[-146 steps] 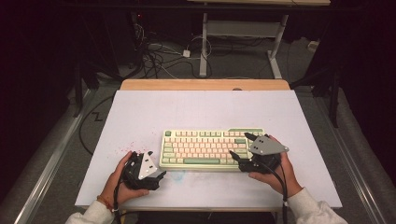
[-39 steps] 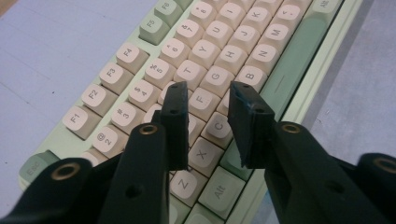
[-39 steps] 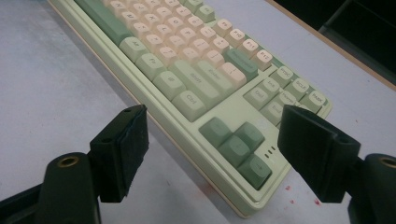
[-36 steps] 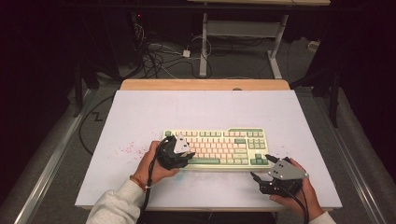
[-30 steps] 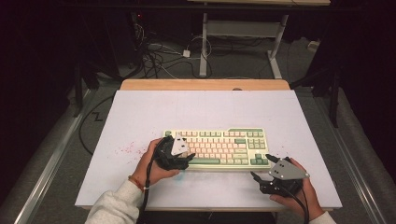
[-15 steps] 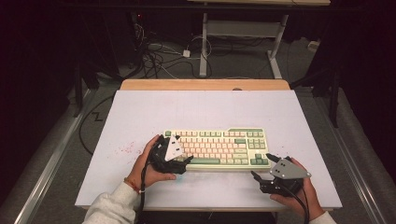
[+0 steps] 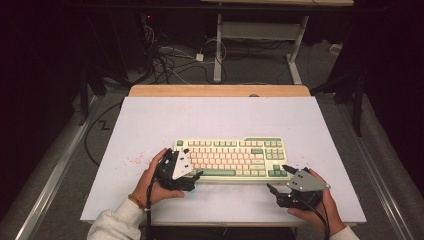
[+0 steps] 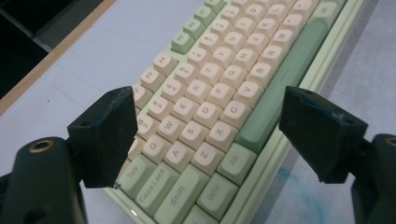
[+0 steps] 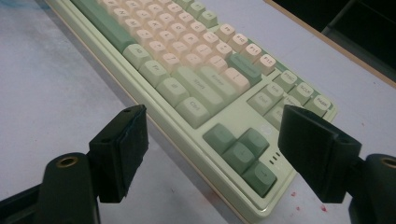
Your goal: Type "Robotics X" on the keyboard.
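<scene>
The left gripper (image 7: 192,175) has just been opening, its jaws apart over the keyboard's (image 7: 235,157) left end, nothing between them. The right gripper (image 7: 279,180), jaws apart, sits near its right corner.

A white table (image 7: 220,112) is standing in a dark room, cables (image 7: 172,57) lying on the floor beyond it.

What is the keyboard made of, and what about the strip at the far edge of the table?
The keyboard looks like hard plastic: smooth, matte pink and green keycaps with printed letters in a pale green moulded case. The strip at the table's far edge looks like wood, light brown and bare, though it may be a wood-look coating.
</scene>
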Demonstrator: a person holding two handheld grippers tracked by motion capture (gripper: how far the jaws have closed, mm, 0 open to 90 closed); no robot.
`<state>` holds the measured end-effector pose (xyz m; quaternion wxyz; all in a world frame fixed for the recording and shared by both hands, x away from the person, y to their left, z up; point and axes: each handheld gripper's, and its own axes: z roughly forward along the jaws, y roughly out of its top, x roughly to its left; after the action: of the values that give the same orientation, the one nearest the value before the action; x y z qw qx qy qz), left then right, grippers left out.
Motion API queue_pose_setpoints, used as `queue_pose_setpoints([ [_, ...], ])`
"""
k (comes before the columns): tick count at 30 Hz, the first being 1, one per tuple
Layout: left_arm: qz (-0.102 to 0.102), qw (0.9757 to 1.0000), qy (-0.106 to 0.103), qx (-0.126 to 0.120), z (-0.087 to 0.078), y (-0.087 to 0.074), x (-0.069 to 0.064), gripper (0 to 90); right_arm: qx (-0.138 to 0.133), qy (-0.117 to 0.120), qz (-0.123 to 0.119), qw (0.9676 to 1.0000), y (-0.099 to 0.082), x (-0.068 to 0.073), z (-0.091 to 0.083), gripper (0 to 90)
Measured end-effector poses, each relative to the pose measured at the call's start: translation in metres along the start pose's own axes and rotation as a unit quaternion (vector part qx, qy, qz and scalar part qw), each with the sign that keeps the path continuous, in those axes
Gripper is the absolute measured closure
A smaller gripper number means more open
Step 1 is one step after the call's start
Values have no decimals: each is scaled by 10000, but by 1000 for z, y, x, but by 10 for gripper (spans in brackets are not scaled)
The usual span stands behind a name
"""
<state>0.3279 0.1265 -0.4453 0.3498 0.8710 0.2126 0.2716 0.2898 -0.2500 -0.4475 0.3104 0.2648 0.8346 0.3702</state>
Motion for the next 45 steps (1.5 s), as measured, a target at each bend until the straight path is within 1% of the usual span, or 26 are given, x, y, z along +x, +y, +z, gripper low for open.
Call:
queue_pose_setpoints([
  [3, -33, 10000, 8, 68, -5, -7, 2, 190, -2, 11, -18, 10000, 1, 1, 0, 245],
  [4, -81, 9999, 15, 78, -7, -8, 3, 201, -5, 8, -23, 10000, 1, 1, 0, 245],
  [6, -205, 9998, 9, 21, -12, -11, 7, 209, -8, 11, -17, 10000, 1, 2, 0, 245],
  [9, -304, 9995, 62, -23, -18, -16, 10, 225, 0, 28, -32, 10000, 1, 3, 1, 243],
  [11, -329, 9994, 92, 7, -21, -19, 11, 235, -2, 37, -36, 10000, 2, 3, 1, 243],
  [17, -493, 9986, 163, 27, -30, -32, 15, 260, -5, 38, -36, 10000, 2, 4, 1, 243],
  [19, -558, 9984, 128, 44, -33, -36, 17, 269, -8, 41, -33, 10000, 3, 4, 1, 243],
  [20, -616, 9980, 120, 71, -35, -39, 19, 291, -7, 46, -41, 10000, 3, 4, 1, 243],
  [21, -674, 9977, 91, 55, -35, -41, 20, 333, -7, 45, -35, 10000, 3, 5, 2, 243],
  [22, -719, 9974, 70, 51, -37, -43, 22, 341, -1, 50, -26, 10000, 3, 5, 2, 243],
  [23, -759, 9971, 58, 39, -38, -44, 24, 373, 5, 57, -30, 10000, 3, 5, 3, 243],
  [24, -814, 9967, 31, 37, -39, -46, 26, 416, 17, 56, -35, 10000, 3, 5, 3, 243],
  [26, -826, 9966, -15, -15, -42, -48, 29, 512, 15, 67, -39, 10000, 4, 6, 4, 243],
  [28, -891, 9960, -47, 61, -43, -49, 32, 631, 22, 70, -71, 9999, 5, 7, 4, 243],
  [29, -951, 9953, -78, 148, -43, -49, 34, 687, 20, 75, -70, 9999, 5, 8, 4, 243],
  [30, -1027, 9945, -31, 212, -43, -49, 35, 749, 27, 74, -68, 9999, 4, 7, 5, 243],
  [31, -1104, 9936, -62, 240, -43, -50, 38, 800, 37, 76, -55, 9999, 4, 7, 5, 243],
  [32, -1127, 9932, -111, 262, -43, -50, 39, 836, 39, 75, -57, 9999, 4, 7, 5, 243],
  [33, -1119, 9932, -100, 304, -43, -50, 40, 869, 42, 73, -59, 9999, 4, 7, 5, 243],
  [36, -1184, 9922, -114, 373, -42, -49, 44, 873, 39, 76, -69, 9999, 4, 7, 5, 243],
  [38, -1251, 9913, -200, 363, -40, -46, 46, 872, 56, 77, -85, 9999, 4, 8, 6, 243],
  [39, -1240, 9914, -197, 367, -38, -44, 46, 872, 60, 81, -86, 9999, 4, 8, 6, 243],
  [44, -1118, 9923, -396, 353, -27, -28, 43, 872, 96, 88, -90, 9999, 4, 8, 7, 243],
  [45, -1096, 9925, -408, 351, -24, -24, 43, 871, 102, 89, -91, 9999, 4, 9, 7, 244],
])
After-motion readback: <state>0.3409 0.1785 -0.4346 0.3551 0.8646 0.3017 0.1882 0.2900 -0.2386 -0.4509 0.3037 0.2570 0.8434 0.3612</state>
